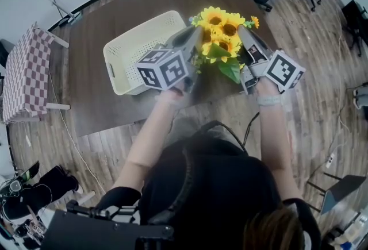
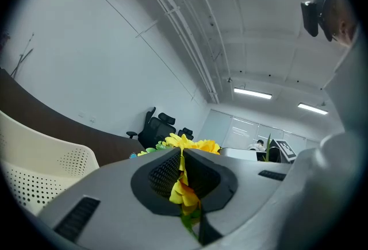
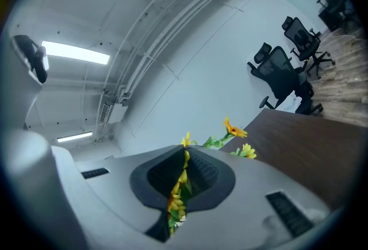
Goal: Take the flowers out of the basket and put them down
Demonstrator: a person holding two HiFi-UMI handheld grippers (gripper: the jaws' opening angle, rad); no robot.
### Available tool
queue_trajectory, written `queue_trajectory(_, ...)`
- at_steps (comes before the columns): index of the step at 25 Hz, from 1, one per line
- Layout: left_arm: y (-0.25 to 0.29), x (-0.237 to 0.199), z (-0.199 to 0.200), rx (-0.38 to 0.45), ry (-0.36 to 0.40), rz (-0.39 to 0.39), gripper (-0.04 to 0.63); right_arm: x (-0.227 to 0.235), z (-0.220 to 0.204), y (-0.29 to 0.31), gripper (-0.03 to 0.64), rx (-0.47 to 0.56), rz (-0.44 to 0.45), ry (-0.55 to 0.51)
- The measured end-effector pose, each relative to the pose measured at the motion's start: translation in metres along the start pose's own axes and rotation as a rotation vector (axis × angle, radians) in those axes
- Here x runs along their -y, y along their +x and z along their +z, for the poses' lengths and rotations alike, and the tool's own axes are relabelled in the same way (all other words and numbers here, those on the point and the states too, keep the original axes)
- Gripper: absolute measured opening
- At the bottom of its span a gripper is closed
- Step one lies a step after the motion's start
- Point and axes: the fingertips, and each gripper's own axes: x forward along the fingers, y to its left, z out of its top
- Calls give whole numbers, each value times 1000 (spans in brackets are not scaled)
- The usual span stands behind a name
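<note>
Dark table (image 1: pixel 98 88), office rm. Flowers (image 1: pixel 219 33) clear of basket (image 1: pixel 129 50), by table's right edge. L gripper (image 2: pixel 183 168) & R gripper (image 3: pixel 183 171) both clamped on bunch. Step: carry. Next: lower onto bare tabletop, release both.

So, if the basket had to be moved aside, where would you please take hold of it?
I'd likely grip the basket by the end wall with the handle slot, coming down from above: it stands open side up, and that thin upright wall should fit between two jaws.

Bright even light from ceiling strips (image 2: pixel 253 93), fisheye bending at edges (dark corners), soft shadows
</note>
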Motion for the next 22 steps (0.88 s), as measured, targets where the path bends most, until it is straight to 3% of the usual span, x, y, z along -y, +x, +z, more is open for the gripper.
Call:
queue_trajectory(4, 30, 41, -37, -15, 7, -10, 8, 37, 14, -50, 3, 12, -7, 16)
queue_trajectory(9, 42, 62, -69, -39, 2, -16, 8, 64, 12, -83, 3, 5, -66, 1)
queue_trajectory(22, 61, 47, -104, -122, -4, -30, 8, 105, -5, -83, 3, -2, -127, 58)
